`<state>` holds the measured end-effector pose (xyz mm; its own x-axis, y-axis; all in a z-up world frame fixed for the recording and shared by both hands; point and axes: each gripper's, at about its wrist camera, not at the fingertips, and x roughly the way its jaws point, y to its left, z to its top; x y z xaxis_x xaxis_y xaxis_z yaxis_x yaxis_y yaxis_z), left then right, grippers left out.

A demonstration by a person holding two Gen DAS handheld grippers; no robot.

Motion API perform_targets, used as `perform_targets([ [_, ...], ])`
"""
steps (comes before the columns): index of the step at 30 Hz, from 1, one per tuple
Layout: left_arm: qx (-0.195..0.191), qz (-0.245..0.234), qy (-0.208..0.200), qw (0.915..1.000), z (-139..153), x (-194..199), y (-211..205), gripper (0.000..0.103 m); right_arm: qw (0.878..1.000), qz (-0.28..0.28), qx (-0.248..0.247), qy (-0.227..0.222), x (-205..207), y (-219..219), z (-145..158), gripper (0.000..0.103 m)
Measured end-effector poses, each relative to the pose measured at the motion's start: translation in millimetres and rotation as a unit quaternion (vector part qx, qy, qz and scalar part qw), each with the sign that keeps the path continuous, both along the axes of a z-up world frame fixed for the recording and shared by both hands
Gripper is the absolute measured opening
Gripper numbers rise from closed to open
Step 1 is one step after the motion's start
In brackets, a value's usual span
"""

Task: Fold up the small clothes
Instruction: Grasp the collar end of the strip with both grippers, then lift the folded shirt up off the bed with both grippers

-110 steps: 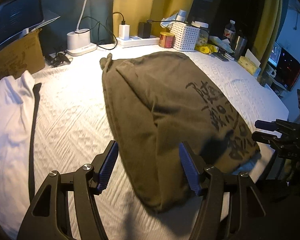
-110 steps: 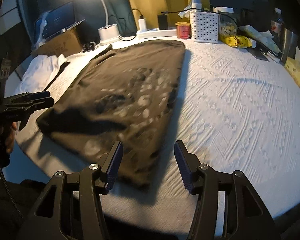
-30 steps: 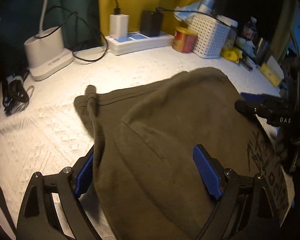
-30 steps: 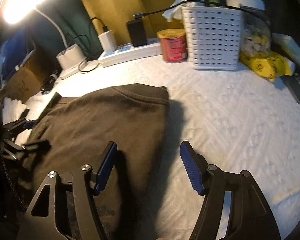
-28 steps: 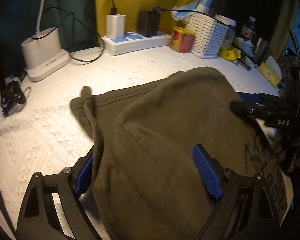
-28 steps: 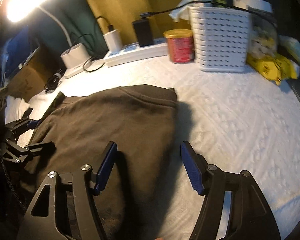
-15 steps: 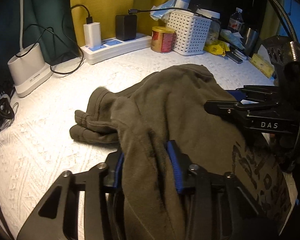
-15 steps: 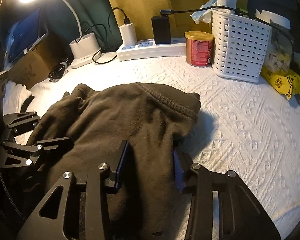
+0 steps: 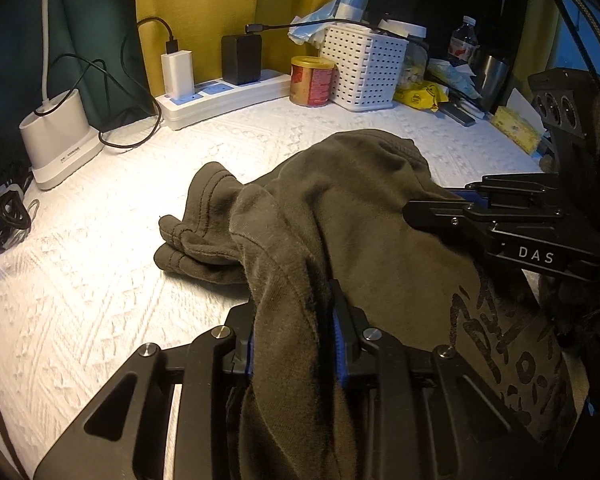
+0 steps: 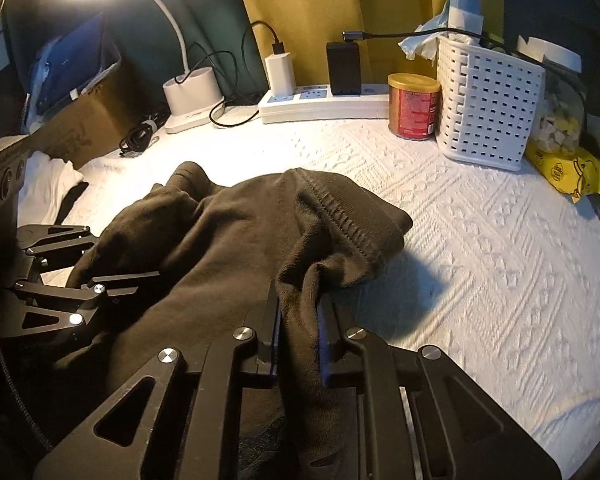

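One olive-brown shirt (image 9: 364, 216) lies bunched mid-counter (image 9: 80, 288) on the white textured cover, far edge lifted. Left gripper (image 9: 294, 332) fingers closing w/ a shirt fold pinched between them; right gripper (image 10: 298, 320) same, closing on the hem near the white basket (image 10: 488, 108) and red can (image 10: 414, 106).

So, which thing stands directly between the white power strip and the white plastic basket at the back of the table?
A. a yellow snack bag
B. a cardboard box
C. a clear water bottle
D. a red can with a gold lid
D: in the right wrist view the red can with a gold lid stands between the end of the power strip and the white basket; the left wrist view shows the same order.
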<state>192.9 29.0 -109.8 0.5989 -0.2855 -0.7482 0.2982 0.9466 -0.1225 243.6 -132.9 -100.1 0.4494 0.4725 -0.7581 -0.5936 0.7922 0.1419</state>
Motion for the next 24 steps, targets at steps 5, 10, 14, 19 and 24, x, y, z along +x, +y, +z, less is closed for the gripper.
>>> perform_targets([
  [5,-0.004,-0.003,-0.011,0.9999,10,-12,-5,0.025,1.000,0.002,0.011,-0.007,-13,-4,10,0.015],
  [10,-0.006,-0.002,-0.029,0.9996,23,-25,-11,0.024,1.000,0.006,0.019,-0.024,-30,-4,23,0.014],
  [14,-0.007,-0.002,-0.047,0.9989,36,-38,-13,0.024,0.999,0.006,0.026,-0.041,-43,-6,36,0.014],
  [19,-0.018,-0.004,-0.062,0.9979,50,-50,-13,0.024,0.997,0.005,0.031,-0.064,-59,-10,52,0.014],
  [24,-0.024,-0.005,-0.082,0.9963,65,-65,-13,0.024,0.995,0.005,0.036,-0.087,-76,-13,69,0.014],
])
